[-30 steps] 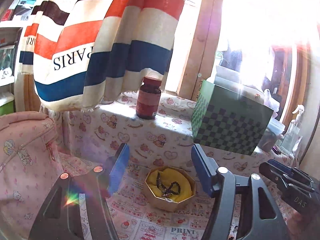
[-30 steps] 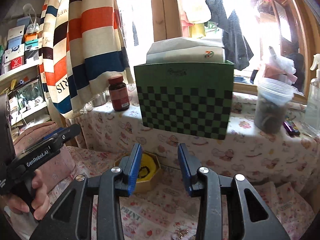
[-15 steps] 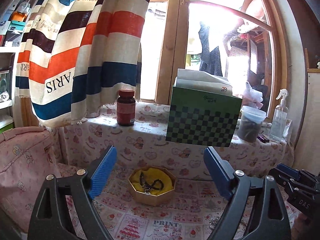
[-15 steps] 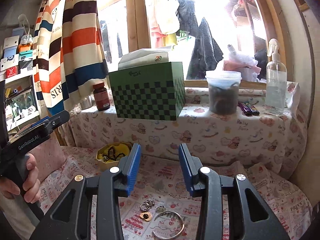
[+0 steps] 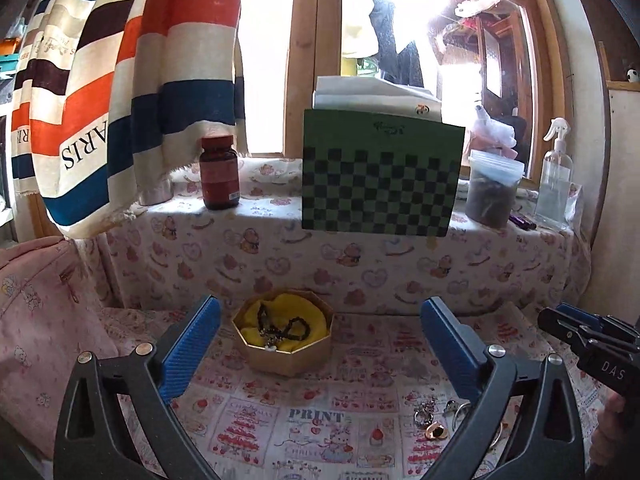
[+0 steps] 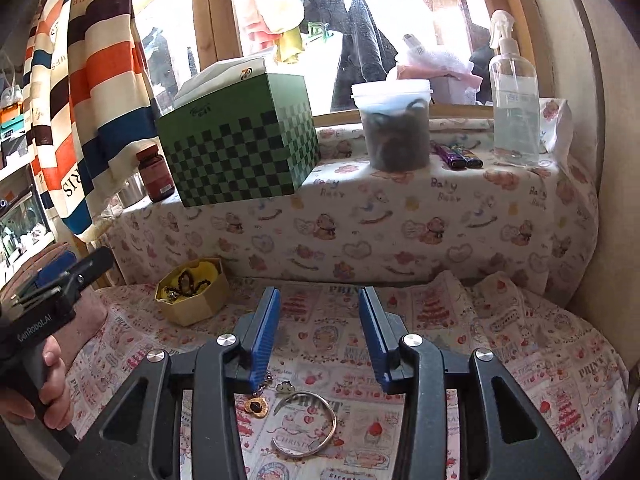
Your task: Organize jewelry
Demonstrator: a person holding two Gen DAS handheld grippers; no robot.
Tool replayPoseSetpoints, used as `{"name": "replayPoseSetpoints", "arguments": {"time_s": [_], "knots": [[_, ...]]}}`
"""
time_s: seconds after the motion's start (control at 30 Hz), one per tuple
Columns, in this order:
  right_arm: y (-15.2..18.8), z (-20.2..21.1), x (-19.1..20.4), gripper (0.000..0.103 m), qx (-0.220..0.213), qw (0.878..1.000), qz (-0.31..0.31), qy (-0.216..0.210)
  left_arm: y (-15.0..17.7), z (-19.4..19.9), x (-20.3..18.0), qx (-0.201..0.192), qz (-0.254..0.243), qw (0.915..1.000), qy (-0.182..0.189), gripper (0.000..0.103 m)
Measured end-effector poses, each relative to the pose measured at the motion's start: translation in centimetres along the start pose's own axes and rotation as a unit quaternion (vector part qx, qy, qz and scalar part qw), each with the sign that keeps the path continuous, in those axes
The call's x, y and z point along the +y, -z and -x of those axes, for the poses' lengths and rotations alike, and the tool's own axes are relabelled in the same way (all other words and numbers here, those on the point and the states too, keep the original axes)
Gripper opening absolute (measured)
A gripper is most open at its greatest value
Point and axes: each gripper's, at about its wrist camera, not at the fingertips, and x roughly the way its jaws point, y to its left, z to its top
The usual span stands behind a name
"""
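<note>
An octagonal tan box [image 5: 286,344] with a yellow lining holds a dark bead necklace [image 5: 285,326]; it also shows in the right wrist view [image 6: 192,296]. My left gripper [image 5: 318,344] is wide open and empty, hovering just in front of the box. My right gripper [image 6: 319,326] is open and empty above loose jewelry on the printed cloth: a metal bangle [image 6: 306,426], a round gold and black piece [image 6: 255,405] and a small charm [image 6: 285,387]. The same loose pieces [image 5: 434,424] lie at lower right in the left wrist view.
A raised ledge [image 6: 400,216] behind carries a green checkered box [image 6: 240,152], a red-brown bottle [image 5: 219,172], a lidded tub [image 6: 396,128], a spray bottle [image 6: 514,100] and lighters [image 6: 456,156]. A striped curtain [image 5: 132,92] hangs left. A pink bag [image 5: 44,320] sits at left.
Both grippers have pulled back and tilted down, so the loose jewelry on the cloth came into view. My left gripper's fingers have spread wider. The box has not moved.
</note>
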Motion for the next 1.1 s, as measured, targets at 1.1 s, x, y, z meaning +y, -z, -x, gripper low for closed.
{"name": "replayPoseSetpoints", "arguments": {"time_s": [1.1], "knots": [[6.8,-7.1,3.9,0.063,0.294,0.939,0.178,-0.030,0.9,-1.9,-0.4,0.032,-0.006,0.9992,-0.022,0.099]]}}
